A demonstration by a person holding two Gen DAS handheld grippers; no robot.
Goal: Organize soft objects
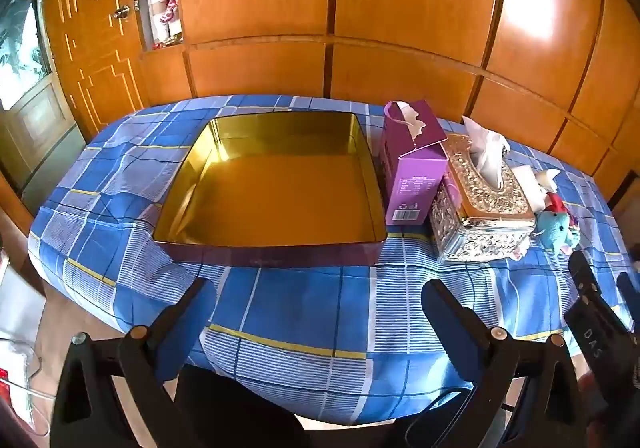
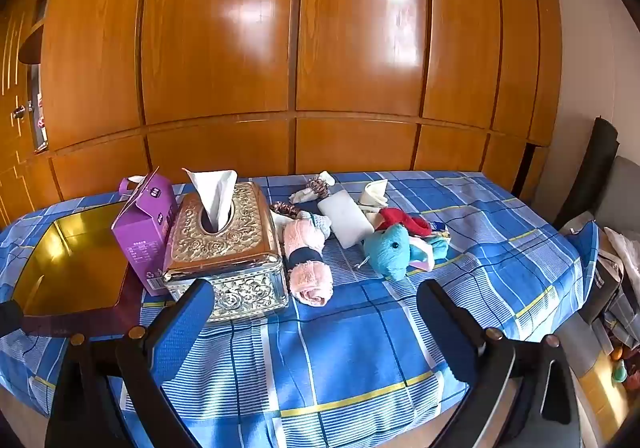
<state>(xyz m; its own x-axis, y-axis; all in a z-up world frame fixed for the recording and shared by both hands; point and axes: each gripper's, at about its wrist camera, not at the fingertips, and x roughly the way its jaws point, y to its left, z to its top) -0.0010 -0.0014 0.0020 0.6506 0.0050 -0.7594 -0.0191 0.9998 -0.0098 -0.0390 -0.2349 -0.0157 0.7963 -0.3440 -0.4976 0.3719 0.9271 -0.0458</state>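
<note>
Blue checked cloth covers the surface. On it a gold tin tray stands empty, with a purple carton just beside it and an ornate tissue box touching the carton. Right of the tissue box lie the soft things: a rolled pink towel, a blue plush toy, a white pad. Left gripper and right gripper both hang above the cloth, jaws spread wide, holding nothing.
</note>
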